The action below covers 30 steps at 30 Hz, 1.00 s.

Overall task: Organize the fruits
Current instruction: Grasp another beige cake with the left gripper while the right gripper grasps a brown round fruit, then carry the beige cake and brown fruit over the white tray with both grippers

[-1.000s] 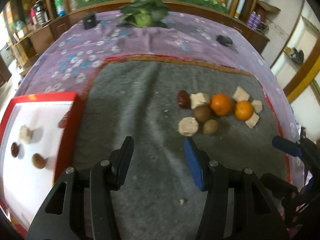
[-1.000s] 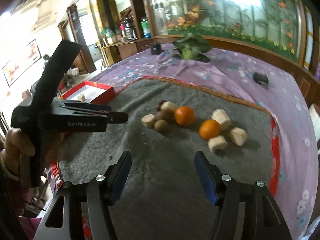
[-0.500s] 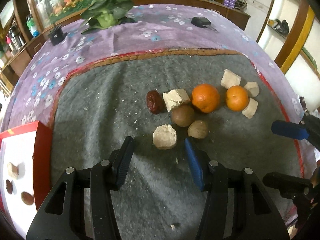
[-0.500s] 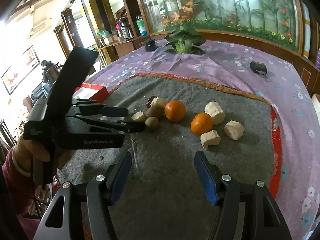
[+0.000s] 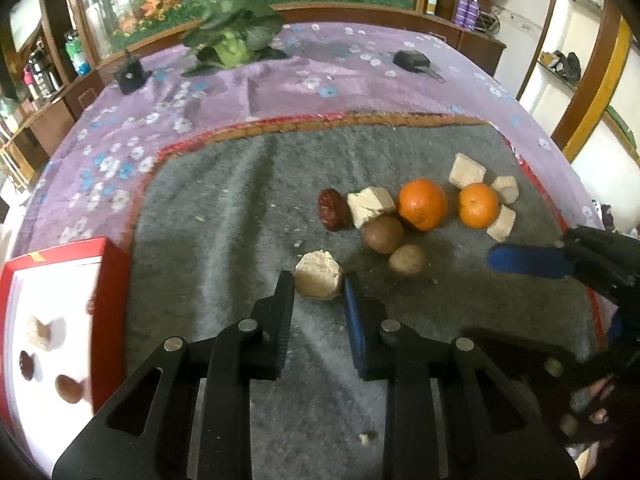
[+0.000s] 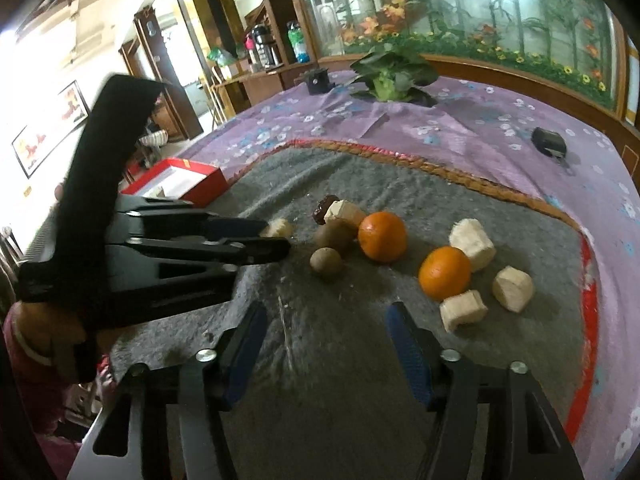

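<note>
Though loose, chunk (image 5: 319, 275) between left tongs (image 5: 318, 292)

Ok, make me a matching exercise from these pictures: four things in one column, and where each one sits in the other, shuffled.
Things:
1. pale beige chunk
2. dark red wrinkled date
3. black rectangular gadget
4. red-rimmed white tray

Places:
A. far off on the purple flowered cloth
B. beside the grey felt mat, at its left edge
C. between the left gripper pads
D. leftmost in the fruit cluster

Pairs: 1-C, 2-D, 3-A, 4-B
</note>
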Available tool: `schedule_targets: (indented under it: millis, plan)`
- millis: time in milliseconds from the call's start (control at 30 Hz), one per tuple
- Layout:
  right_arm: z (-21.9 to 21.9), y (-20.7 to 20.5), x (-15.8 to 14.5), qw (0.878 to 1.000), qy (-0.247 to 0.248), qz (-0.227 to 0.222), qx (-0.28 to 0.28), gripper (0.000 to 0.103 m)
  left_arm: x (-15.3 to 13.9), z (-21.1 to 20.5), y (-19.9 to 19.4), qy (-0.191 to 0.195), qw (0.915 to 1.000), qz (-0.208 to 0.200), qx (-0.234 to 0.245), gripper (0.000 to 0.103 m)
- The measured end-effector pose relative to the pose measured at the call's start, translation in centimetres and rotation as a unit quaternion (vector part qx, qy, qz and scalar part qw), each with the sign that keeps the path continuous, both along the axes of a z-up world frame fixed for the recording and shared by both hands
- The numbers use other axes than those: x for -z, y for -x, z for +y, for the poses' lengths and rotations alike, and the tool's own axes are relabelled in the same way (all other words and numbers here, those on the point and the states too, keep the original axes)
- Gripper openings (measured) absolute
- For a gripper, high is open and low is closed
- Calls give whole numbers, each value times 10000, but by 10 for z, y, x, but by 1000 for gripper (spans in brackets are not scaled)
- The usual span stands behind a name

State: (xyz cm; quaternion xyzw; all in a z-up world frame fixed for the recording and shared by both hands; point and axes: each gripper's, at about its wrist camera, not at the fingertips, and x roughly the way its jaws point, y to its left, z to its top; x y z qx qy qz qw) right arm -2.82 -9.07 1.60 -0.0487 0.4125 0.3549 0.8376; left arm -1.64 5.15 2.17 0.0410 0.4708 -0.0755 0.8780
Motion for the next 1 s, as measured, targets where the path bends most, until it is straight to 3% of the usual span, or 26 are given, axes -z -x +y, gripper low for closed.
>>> schedule_targets:
  millis: [200,300,400,700,1000]
  plan:
    - [24,-16,2,9998,135,-81,-158,46,-11,16,7,29,9997,-108,-198,24]
    - [32,-24,5,9996,224,-116,-157,38,-14,22,11,55,9995,-136,-283,24]
    - [37,-31,16,9992,395,48,-106,22,-17,26,14,41,9993,-169,-331,24]
    - [24,-17,-3,10000,13,-45,50,22,-24,44,25,60,9978,-257,-615,24]
    - [56,10,-29,9988,-122,-291,-383,21,-37,71,43,-41,9942,-412,-991,24]
